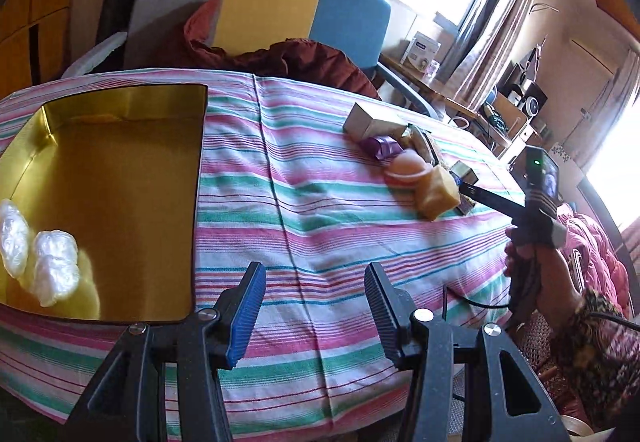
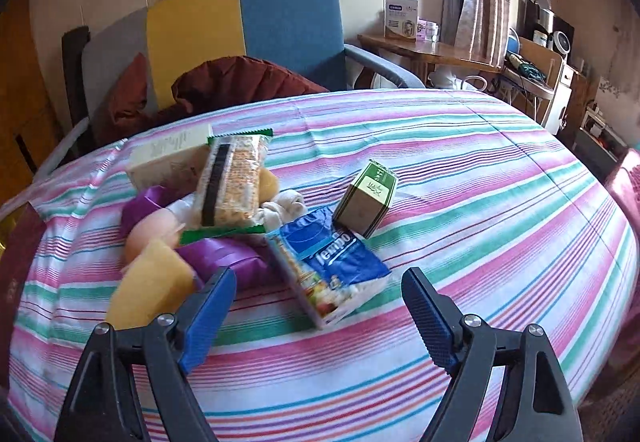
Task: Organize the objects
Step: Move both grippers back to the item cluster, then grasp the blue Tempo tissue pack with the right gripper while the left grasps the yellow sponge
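Observation:
A gold tin tray (image 1: 120, 170) lies on the striped tablecloth at the left and holds three white plastic-wrapped bundles (image 1: 54, 266). My left gripper (image 1: 316, 298) is open and empty, just right of the tray's near corner. A pile of objects lies to the right: a yellow sponge (image 2: 154, 282), a peach round thing (image 2: 154, 230), purple wrap (image 2: 224, 254), a cereal bar pack (image 2: 236, 178), a cream box (image 2: 172, 152), a blue Tempo tissue pack (image 2: 332, 262) and a green box (image 2: 366, 198). My right gripper (image 2: 318, 306) is open and empty, just in front of the tissue pack.
A grey, yellow and blue chair (image 2: 240, 26) with a dark red cushion (image 2: 240, 82) stands behind the table. A wooden side table (image 2: 428, 50) with boxes is at the back right. The pile also shows in the left wrist view (image 1: 412, 166), with the right hand (image 1: 532, 262).

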A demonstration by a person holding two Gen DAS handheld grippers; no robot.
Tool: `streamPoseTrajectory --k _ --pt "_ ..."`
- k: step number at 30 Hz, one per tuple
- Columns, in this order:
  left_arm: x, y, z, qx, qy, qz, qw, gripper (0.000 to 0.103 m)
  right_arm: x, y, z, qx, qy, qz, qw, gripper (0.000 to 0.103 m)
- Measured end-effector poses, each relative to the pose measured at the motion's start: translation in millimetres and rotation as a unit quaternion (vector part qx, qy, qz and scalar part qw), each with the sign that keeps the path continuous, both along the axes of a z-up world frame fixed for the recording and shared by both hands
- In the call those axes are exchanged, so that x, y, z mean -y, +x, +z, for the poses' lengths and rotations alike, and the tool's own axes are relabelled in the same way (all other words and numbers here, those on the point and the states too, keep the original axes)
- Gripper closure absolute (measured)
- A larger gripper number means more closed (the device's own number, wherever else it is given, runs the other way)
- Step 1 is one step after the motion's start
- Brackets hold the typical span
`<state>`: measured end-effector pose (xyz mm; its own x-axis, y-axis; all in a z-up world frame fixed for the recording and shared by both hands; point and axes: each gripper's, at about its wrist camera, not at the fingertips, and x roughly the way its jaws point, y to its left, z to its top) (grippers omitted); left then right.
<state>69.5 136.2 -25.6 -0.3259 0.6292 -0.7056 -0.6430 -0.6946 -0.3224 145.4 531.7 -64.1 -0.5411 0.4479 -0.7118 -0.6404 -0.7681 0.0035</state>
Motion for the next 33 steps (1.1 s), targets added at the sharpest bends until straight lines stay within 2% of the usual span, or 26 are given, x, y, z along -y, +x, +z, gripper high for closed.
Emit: streamPoseTrajectory --k 2,6,8,10,16,19,23,28,33 --pt "-0.9 0.5 -1.3 0.004 -0.003 -0.004 1.0000 0.051 -12.7 -7.0 -7.6 0.020 0.000 -0.007 1.000 0.018" --pt "-6.7 0.0 -3.7 0.010 -0.009 -0.011 0.9999 0.051 -27.9 -16.3 -18.8 0.024 -0.019 0.010 0.999 0.019" --pt "-10.5 -0.2 -4.7 0.012 -0.013 -0.014 0.9998 0.051 -25.6 -19.2 -21.2 0.022 -0.007 0.022 0.999 0.023" --pt "-15.8 -0.5 -5.2 0.014 -0.016 -0.020 0.9996 0.051 -26.0 -20.7 -24.0 0.019 -0.020 0.028 0.999 0.033" --pt "-40.8 -0.6 -4.3 0.017 -0.019 -0.047 0.9986 0.051 -22.5 -9.3 -27.9 -0.002 -0.034 0.014 0.999 0.042" --pt "-61.3 0.1 -4.1 0.018 -0.025 -0.069 0.9971 0.050 -16.0 0.1 -31.5 -0.008 -0.036 -0.004 0.999 0.050" --pt "-96.3 2.8 -5.1 0.021 -0.027 -0.109 0.9935 0.050 -2.2 10.9 -31.5 -0.014 -0.019 -0.018 1.000 0.050" --pt "-148.9 7.1 -6.2 0.020 -0.027 -0.151 0.9880 0.049 9.7 29.5 -32.4 -0.044 -0.022 -0.027 0.998 0.050" --pt "-203.2 11.0 -11.9 0.012 -0.039 -0.177 0.9833 0.044 12.8 36.0 -34.5 -0.056 -0.022 -0.034 0.998 0.050"
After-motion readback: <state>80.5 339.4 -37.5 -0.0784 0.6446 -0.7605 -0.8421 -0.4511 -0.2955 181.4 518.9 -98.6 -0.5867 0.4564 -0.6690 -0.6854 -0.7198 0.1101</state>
